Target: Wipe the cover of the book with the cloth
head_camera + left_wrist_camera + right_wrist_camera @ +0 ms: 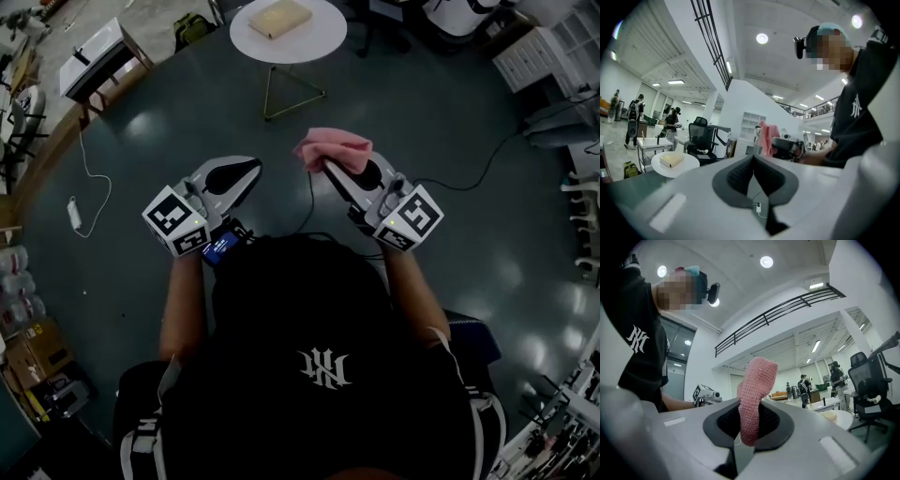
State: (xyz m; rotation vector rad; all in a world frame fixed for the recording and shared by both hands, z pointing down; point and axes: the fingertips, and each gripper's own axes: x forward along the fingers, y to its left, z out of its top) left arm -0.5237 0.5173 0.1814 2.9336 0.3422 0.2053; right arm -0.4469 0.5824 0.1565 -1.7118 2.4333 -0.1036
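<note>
Both tools are held approx. level, side by side, in front of the chest. Left tool (pixel 251 169) is closed tight w/ nothing in it; right tool (pixel 326 169) is clamped on the pink cloth (pixel 334 148), which is stood upright past the tips. Book (pixel 278 17) is laid flat on the round tabletop (pixel 319 42) well ahead, long axis diagonal in head view.

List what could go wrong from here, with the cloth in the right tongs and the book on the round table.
1. The right tongs pinch a narrow fold of the pink cloth, and most of it stands free. It may pull out when pressed on the cover.
2. The book lies loose on the small round table. The left tongs are shut and empty, so nothing steadies the book and wiping could push it around.
</note>
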